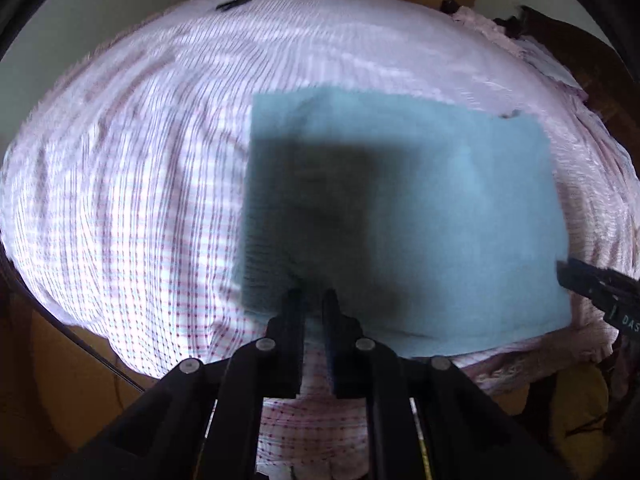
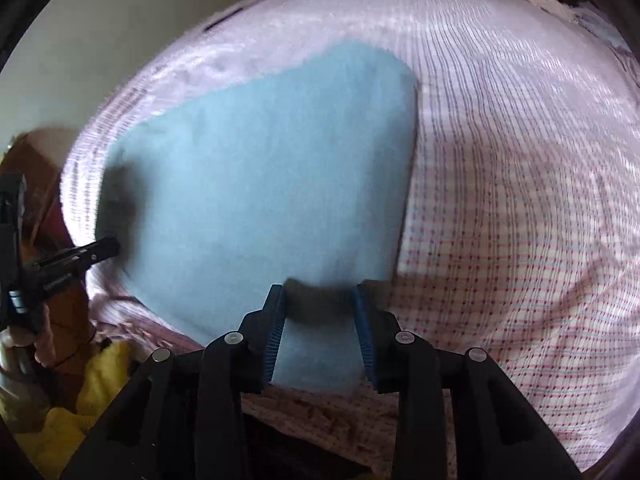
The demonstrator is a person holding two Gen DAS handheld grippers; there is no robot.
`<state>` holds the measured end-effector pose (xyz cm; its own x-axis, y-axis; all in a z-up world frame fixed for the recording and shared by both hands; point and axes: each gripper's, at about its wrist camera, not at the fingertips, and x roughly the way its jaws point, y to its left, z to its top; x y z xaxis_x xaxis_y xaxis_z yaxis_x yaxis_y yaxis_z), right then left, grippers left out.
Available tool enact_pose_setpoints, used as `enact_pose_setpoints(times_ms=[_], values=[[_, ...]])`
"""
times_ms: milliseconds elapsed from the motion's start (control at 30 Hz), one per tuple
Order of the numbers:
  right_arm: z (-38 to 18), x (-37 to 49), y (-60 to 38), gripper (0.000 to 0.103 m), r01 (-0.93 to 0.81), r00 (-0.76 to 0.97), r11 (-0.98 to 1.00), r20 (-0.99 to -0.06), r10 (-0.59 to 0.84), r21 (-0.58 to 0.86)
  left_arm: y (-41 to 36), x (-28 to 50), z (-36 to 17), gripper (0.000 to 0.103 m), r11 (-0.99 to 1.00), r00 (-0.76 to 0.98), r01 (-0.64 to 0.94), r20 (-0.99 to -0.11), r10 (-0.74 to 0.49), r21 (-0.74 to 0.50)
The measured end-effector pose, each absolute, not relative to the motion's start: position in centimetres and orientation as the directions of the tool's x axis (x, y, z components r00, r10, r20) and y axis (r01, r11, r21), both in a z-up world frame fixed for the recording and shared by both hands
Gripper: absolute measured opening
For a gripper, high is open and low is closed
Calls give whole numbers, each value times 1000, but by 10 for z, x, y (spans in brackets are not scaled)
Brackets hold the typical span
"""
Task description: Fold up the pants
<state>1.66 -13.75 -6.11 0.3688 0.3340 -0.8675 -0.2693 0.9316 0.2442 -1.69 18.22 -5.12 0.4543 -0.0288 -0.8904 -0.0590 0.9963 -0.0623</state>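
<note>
1. Two tongs work over a bed covered in a pink-and-white checked sheet. Blue pants, already folded into a flat rectangle, lie on that sheet.
2. Left tongs: the jaws stand nearly together at the near edge of the pants. Shadow and blur hide whether they pinch cloth, so I cannot tell if they are clenched on it.
3. Right tongs: released, jaws spread wide, blue fingertips poised at the near edge of the pants, which pass between them unpinched.
4. From the right view, the left tongs touch the far-left edge of the cloth.
5. Likely risks:
   - One-sided lifting would drag the rectangle askew, since the right tongs grip nothing.
   - A pinch that catches only the top layer would peel the fold open.
   - Jaws closing too deep could grab the sheet as well and pull it up.
</note>
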Motion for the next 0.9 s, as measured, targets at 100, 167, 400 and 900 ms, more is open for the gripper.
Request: enact_pose_setpoints(times_ms=[100,167,400,900], values=[[-67,18,-136,33,-271,357,930,-871,336,248,194,-17,-60,9,985,455,-108,-888,-73,-136],[-67,18,-134,36,-276,355,927,-869,345,255,196,-17,-61,9,982,454,-112,-887,-85,-151],[-46,11,-153,40,-236,428,924,-822,376,300,182,-26,-46,9,996,467,-69,-884,-24,-64],[-73,23,-173,43,-114,425,907,-806,412,404,176,-24,-21,28,997,549,-66,-836,14,-27]])
